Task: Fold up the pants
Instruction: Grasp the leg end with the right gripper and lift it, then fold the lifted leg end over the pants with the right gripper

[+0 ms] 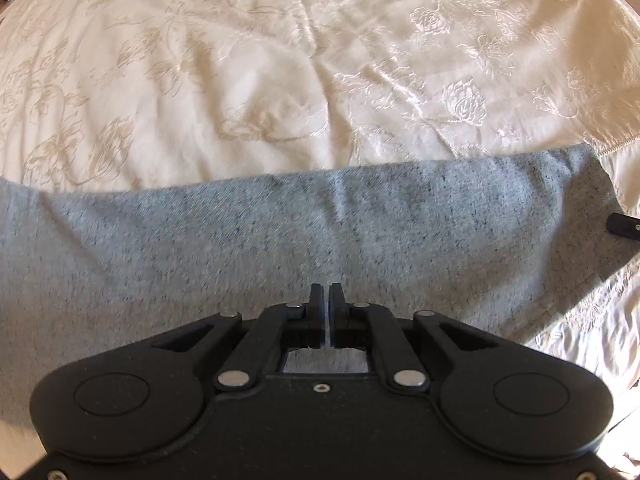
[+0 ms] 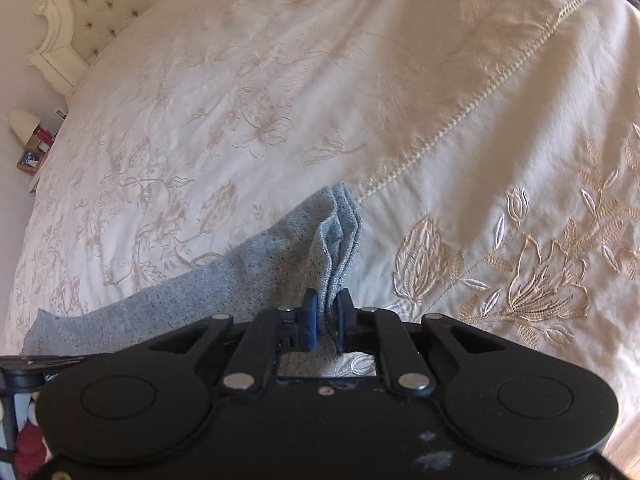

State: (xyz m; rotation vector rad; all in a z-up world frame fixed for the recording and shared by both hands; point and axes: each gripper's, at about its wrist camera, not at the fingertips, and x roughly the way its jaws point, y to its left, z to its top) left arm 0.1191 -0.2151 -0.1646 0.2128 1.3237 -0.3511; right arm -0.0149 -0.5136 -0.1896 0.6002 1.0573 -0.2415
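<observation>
Right gripper [image 2: 328, 304] pinches gray pants [image 2: 240, 280] on bedspread [image 2: 360, 80].

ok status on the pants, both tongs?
Right tongs shut on gray pants edge. Left tongs shut over pants, grip unclear. Bedspread underneath, nothing blocking.

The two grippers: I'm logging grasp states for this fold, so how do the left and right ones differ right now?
The right gripper is shut on a bunched edge of the grey pants, several layers standing up between its fingers; the left gripper is closed to a thin slit with no cloth seen between its fingers. The right one sits at the pants' end, by the cream bedspread; the left is over the broad flat cloth. Both are black two-finger grippers.
</observation>
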